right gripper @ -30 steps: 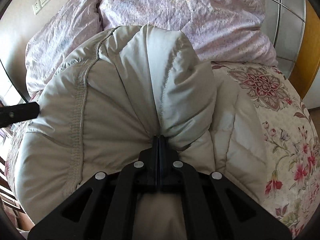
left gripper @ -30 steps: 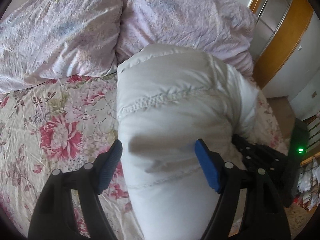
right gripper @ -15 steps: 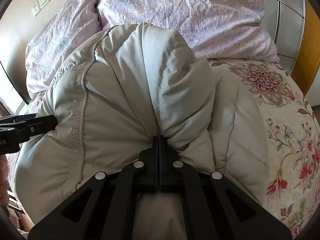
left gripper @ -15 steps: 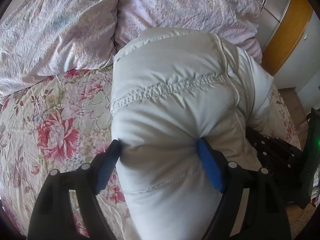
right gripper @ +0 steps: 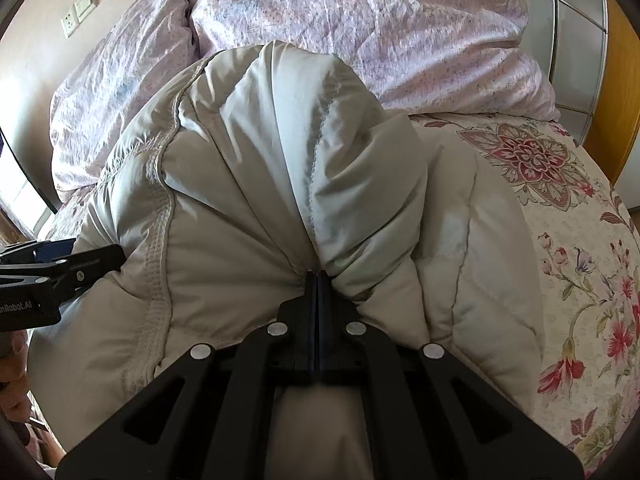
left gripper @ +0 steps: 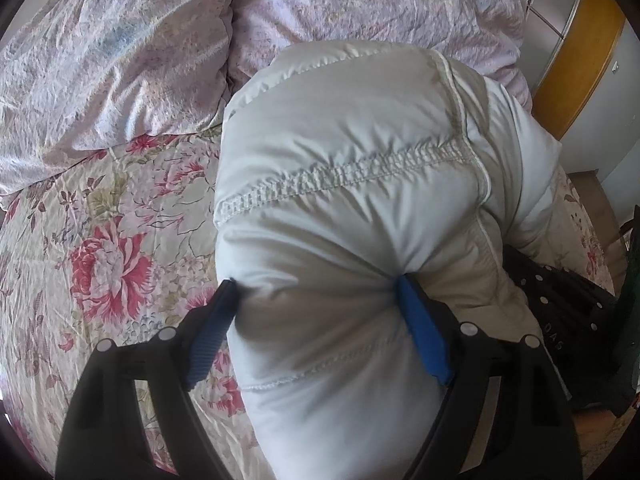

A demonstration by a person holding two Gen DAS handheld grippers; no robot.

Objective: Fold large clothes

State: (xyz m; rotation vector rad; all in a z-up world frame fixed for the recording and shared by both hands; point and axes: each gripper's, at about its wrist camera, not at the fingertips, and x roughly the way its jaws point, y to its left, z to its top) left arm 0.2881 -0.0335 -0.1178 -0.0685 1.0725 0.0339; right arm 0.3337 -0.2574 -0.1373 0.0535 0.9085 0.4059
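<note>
The left tool (left gripper: pixel 316 312) stood wide, pads denting the puffy white jacket (left gripper: pixel 360 200) between them; the right tool (right gripper: pixel 318 280) was clamped on its bunched fabric.

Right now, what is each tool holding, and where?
Right tool: pinches a gathered fold of the white puffer jacket. Left tool: straddles its padded bulk, pads touching.
</note>
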